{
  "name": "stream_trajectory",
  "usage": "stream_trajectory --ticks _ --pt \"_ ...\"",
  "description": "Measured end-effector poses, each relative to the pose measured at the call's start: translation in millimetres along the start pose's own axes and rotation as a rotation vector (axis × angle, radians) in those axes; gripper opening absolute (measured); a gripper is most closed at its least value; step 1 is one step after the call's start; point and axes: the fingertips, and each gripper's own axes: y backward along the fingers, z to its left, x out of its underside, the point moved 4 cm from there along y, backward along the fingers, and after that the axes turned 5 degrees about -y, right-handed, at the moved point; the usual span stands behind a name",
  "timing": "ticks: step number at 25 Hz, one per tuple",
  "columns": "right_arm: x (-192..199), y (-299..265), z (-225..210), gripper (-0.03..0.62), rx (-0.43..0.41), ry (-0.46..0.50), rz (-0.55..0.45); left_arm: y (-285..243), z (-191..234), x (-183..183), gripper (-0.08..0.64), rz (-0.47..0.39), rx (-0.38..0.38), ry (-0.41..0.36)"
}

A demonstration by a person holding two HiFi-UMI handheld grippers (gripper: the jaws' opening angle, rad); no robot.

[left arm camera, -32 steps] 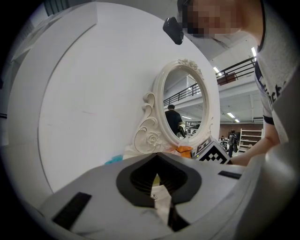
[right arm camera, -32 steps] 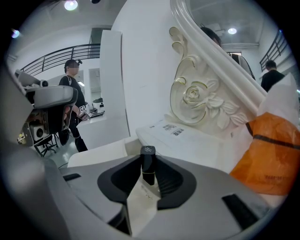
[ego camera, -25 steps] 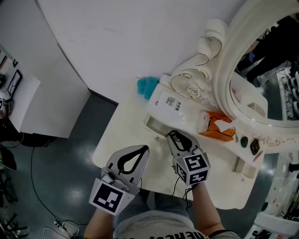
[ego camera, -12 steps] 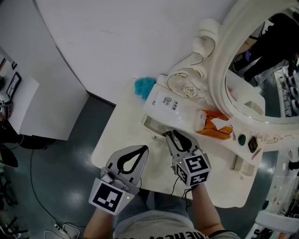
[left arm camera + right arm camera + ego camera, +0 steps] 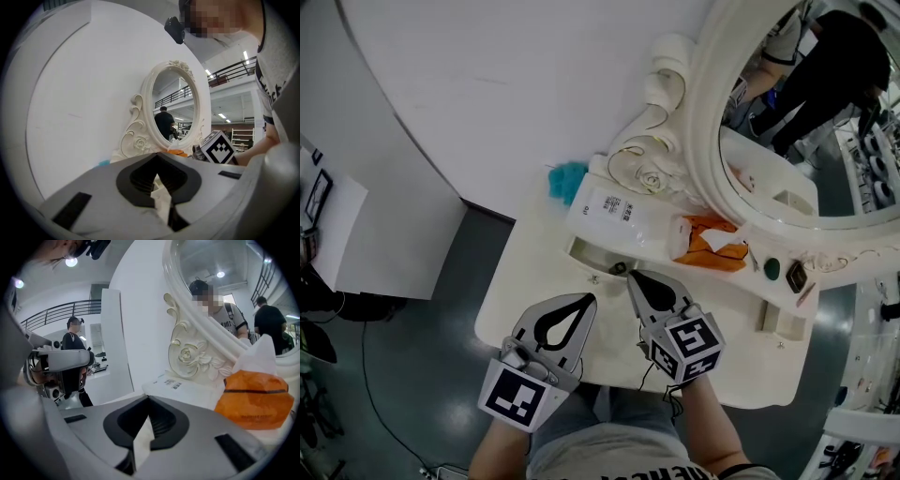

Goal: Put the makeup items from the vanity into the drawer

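On the cream vanity, a white flat pack and an orange tissue pack lie below the oval mirror. A green round item, a dark small item and a thin stick lie further right. A small drawer sits under the white pack. My right gripper is shut, its tip right beside the drawer's dark knob; whether it pinches the knob is hidden. My left gripper is shut and empty over the table's front. The orange pack shows ahead of the right gripper.
A teal fluffy thing lies at the vanity's back left corner by the carved mirror frame. A white wall panel stands behind. The grey floor drops off left of the table edge. A second small drawer sits to the right.
The right gripper's jaws, open before, have closed at the drawer knob. The left gripper has stayed put. The head view has shifted, so the vanity sits further left.
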Motion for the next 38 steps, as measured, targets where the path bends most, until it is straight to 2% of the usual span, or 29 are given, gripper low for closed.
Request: stream_trajectory --ticks 13,38 --pt "-24.8 53.2 1.5 0.012 0.004 -0.008 -0.132 -31.7 -36.2 -14.8 0.011 -0.011 0.134 -0.05" --pt "-36.8 161.3 -30.6 0.012 0.184 -0.059 -0.307 -89.5 -126.6 -39.0 0.011 -0.024 0.414 -0.146"
